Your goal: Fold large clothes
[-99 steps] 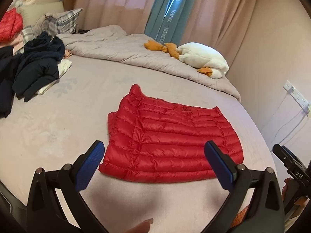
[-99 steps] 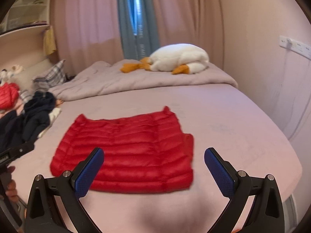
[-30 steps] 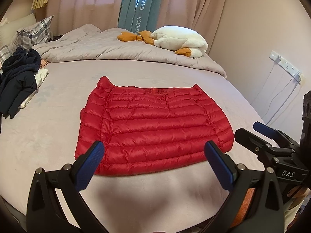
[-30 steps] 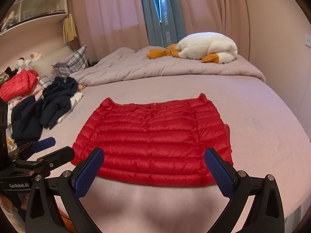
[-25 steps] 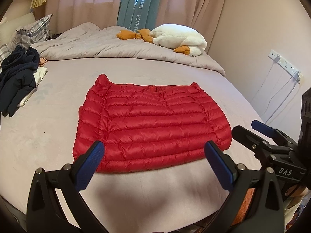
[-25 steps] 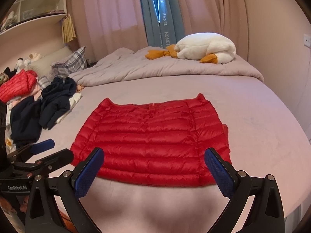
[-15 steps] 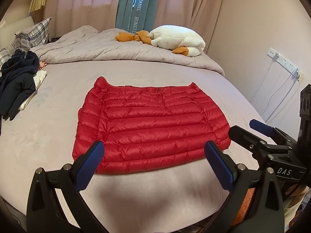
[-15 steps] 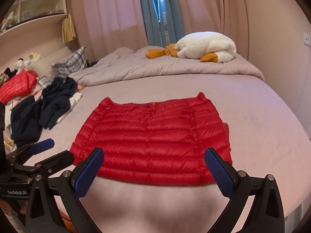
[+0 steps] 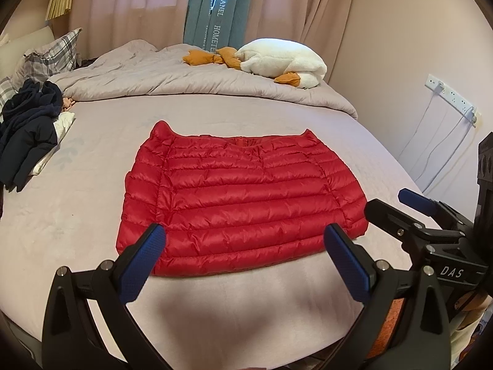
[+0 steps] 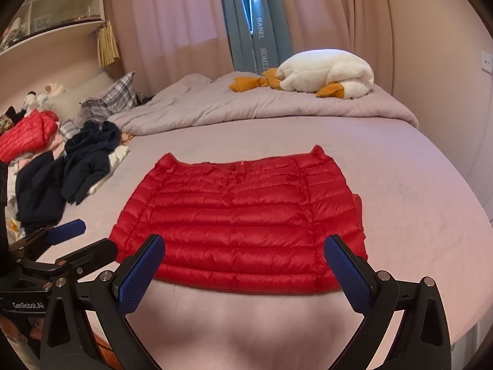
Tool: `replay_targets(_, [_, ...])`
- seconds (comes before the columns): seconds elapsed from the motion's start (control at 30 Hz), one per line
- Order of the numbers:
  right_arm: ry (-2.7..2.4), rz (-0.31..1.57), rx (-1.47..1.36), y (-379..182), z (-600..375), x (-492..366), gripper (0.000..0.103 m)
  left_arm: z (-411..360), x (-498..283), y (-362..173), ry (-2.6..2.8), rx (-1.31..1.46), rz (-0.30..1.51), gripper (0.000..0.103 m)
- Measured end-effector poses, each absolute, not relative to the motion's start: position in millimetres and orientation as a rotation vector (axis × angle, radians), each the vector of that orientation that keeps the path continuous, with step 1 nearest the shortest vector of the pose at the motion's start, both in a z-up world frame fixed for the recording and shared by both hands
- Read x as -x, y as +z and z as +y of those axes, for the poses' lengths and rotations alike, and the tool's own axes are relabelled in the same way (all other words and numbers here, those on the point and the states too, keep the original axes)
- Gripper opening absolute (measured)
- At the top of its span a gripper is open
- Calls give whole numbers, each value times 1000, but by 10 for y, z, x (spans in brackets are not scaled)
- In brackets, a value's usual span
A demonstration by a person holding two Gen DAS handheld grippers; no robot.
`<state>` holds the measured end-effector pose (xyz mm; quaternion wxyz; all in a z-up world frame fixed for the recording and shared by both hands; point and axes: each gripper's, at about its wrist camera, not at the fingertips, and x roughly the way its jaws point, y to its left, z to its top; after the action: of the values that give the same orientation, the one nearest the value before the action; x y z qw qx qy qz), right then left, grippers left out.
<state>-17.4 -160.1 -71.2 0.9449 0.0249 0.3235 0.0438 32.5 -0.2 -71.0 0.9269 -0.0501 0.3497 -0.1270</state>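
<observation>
Simply bed (image 9: 92,215), pink curtains (image 10: 172,21)

Dark clothes pile (image 9: 27,135) cut off left

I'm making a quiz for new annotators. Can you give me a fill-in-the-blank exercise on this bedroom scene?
1. The quilted jacket lying flat on the bed is coloured ____.
2. The left gripper and right gripper are both ____, holding nothing.
3. The white plush toy rests on the grey ____.

Missing words: red; open; duvet
</observation>
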Motion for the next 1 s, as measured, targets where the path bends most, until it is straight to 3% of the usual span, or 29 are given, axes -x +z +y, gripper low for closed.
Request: replay_targets(1.0, [87,659,-43,-727,-1614,159,102,95,-334,-707,-236,128,719,103])
